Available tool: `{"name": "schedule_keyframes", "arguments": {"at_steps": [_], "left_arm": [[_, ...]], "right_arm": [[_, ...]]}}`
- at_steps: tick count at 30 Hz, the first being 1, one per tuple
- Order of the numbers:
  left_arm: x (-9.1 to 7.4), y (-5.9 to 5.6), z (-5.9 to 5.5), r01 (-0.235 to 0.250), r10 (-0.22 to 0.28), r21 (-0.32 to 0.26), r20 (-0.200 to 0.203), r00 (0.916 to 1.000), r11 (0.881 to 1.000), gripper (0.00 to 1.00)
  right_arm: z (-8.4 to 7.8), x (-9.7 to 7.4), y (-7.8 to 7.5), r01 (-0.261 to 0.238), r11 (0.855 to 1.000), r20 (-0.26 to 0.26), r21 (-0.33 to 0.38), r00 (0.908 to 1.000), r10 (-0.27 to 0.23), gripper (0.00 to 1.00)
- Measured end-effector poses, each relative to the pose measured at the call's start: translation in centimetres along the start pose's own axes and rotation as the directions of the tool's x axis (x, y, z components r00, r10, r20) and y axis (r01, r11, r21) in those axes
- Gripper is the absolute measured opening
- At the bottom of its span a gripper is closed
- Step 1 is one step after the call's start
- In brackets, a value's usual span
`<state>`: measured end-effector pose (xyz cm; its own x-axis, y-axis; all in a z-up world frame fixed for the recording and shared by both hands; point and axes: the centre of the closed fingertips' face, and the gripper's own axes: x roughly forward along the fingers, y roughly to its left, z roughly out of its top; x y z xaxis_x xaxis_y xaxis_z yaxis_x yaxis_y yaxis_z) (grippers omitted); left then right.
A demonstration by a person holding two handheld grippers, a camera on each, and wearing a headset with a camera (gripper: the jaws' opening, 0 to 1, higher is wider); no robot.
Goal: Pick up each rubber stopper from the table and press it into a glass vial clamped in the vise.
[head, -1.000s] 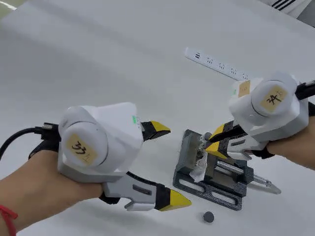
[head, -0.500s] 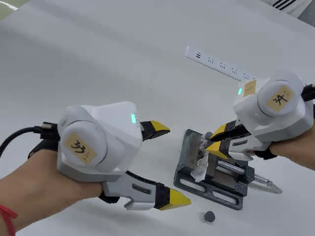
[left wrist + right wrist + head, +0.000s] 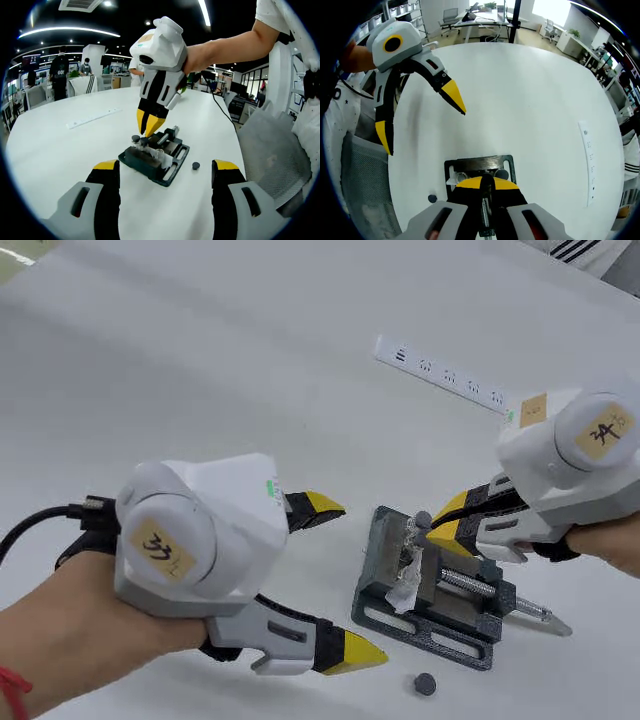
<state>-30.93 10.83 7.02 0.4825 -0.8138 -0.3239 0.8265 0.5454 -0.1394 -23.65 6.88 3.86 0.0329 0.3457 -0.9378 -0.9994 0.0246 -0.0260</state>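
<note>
Loose small dark grey round rubber stopper (image 3: 425, 683) lay flat on the white worktop (image 3: 200, 360), just beside the near edge of the dark grey metal vise (image 3: 440, 638). Judged light, springy and grippy rather than slick. It is best pinched low across its rim from the sides, as it could skid on the smooth top. In the vise stood clear glass vials (image 3: 410, 555), one capped by a seated grey stopper (image 3: 423, 518). The glass was judged brittle, so any press should run straight down the neck. The left claw (image 3: 343, 578) was spread wide and empty, near the vise. The right claw (image 3: 447, 523) was pressed together above the vials, nothing seen between its tips. Worktop plain and matte, a white power strip (image 3: 440, 375) well apart. Room: open-plan office, ceiling strip lights, grey mesh chair (image 3: 275, 160).
</note>
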Motion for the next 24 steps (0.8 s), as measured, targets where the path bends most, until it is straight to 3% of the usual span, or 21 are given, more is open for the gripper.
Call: {"name": "schedule_keyframes", "arguments": {"at_steps": [24], "left_arm": [[-0.08,0.32,-0.19,-0.005,0.005,-0.007,0.001,1.0,1.0,0.73]], "right_arm": [[-0.2,0.94,0.12,-0.015,1.0,-0.024,-0.011,0.9996,0.015,0.0]]}}
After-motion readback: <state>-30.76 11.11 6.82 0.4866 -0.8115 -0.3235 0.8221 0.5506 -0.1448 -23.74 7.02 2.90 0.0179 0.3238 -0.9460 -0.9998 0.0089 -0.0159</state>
